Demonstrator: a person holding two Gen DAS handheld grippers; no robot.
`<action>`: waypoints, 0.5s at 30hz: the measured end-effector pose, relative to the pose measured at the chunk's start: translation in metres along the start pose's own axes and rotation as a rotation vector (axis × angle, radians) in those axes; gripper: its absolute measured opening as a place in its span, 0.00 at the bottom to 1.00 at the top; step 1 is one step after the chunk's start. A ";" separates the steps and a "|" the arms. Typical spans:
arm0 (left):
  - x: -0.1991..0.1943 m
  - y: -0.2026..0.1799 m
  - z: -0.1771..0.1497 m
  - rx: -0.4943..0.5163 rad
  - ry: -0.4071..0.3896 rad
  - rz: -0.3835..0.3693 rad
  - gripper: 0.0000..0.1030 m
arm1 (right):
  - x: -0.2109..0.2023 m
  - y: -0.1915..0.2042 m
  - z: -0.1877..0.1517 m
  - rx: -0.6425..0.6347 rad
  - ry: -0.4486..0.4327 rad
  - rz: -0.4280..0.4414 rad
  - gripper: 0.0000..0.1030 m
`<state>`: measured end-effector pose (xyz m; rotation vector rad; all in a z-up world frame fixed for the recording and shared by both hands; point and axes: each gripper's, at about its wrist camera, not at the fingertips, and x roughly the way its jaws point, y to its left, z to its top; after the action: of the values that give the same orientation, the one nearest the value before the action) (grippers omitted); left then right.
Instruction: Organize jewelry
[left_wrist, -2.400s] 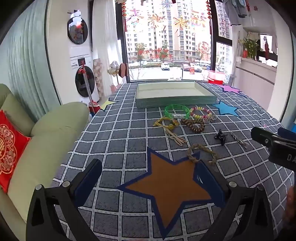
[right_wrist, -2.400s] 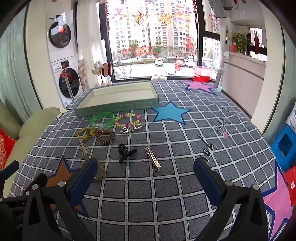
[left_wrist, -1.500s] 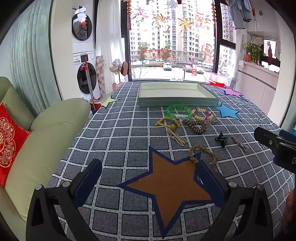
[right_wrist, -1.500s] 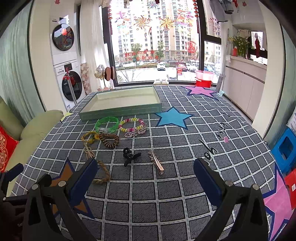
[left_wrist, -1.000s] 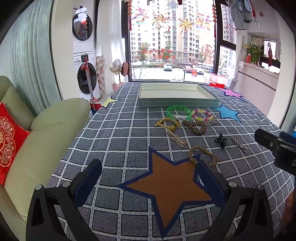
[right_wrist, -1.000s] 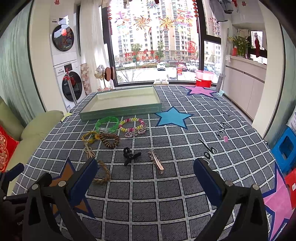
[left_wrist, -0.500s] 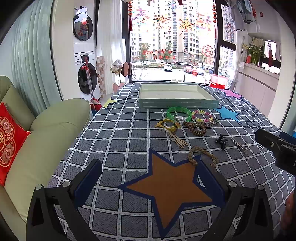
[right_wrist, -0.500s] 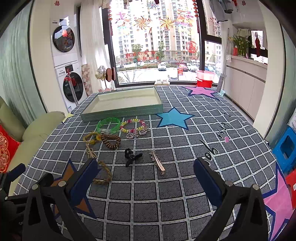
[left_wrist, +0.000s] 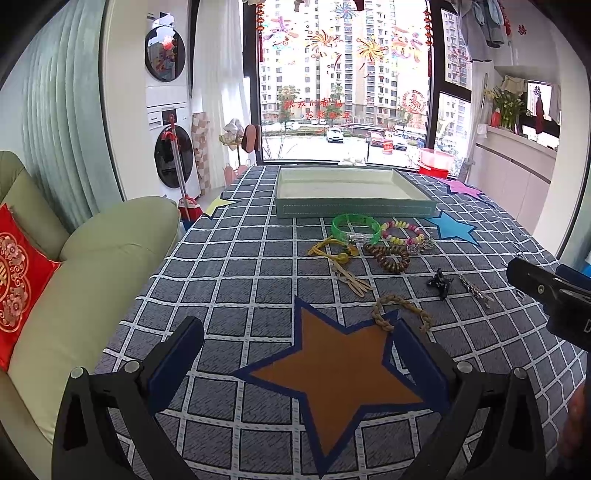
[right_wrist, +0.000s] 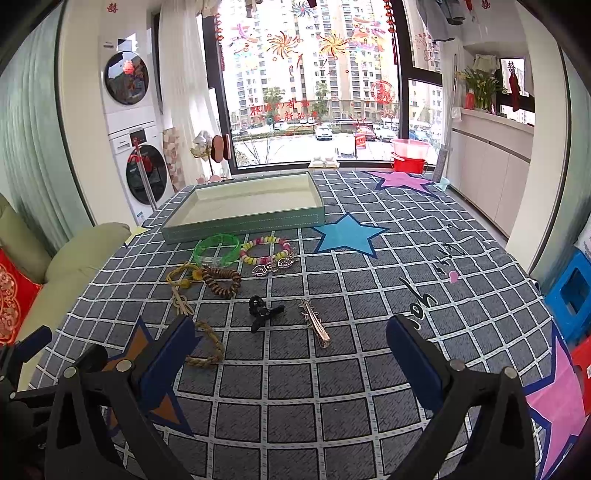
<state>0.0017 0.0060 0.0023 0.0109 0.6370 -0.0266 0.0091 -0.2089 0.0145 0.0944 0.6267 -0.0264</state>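
Jewelry lies on a grey checked cloth before an empty green tray (left_wrist: 354, 210) (right_wrist: 243, 221): a green bangle (left_wrist: 355, 228) (right_wrist: 217, 250), a coloured bead bracelet (left_wrist: 402, 233) (right_wrist: 265, 248), a brown bead bracelet (left_wrist: 391, 258) (right_wrist: 221, 282), a yellow cord (left_wrist: 340, 258) (right_wrist: 181, 284), a braided rope bracelet (left_wrist: 400, 310) (right_wrist: 207, 345), a black claw clip (left_wrist: 439, 282) (right_wrist: 263, 312) and a metal hair clip (left_wrist: 476, 291) (right_wrist: 314, 323). My left gripper (left_wrist: 295, 354) is open above an orange star. My right gripper (right_wrist: 291, 350) is open, near the clips.
A green sofa (left_wrist: 92, 266) with a red cushion (left_wrist: 18, 280) borders the table's left edge. Blue and red stools (right_wrist: 572, 291) stand at the right. The right gripper's body (left_wrist: 546, 291) shows at the right of the left wrist view.
Both grippers have risen and drifted slightly back, so the view widens a little. Both stay open. No jewelry has moved.
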 end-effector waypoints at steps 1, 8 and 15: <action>0.000 0.000 0.000 -0.003 0.002 -0.001 1.00 | 0.000 0.000 0.000 0.001 0.000 0.000 1.00; 0.002 0.002 0.000 -0.012 0.014 -0.002 1.00 | 0.000 0.001 0.002 0.005 -0.003 0.006 1.00; 0.003 0.004 -0.001 -0.023 0.025 -0.002 1.00 | -0.001 0.001 0.002 0.008 0.001 0.010 1.00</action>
<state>0.0039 0.0103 -0.0006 -0.0115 0.6627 -0.0210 0.0094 -0.2083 0.0172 0.1056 0.6273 -0.0195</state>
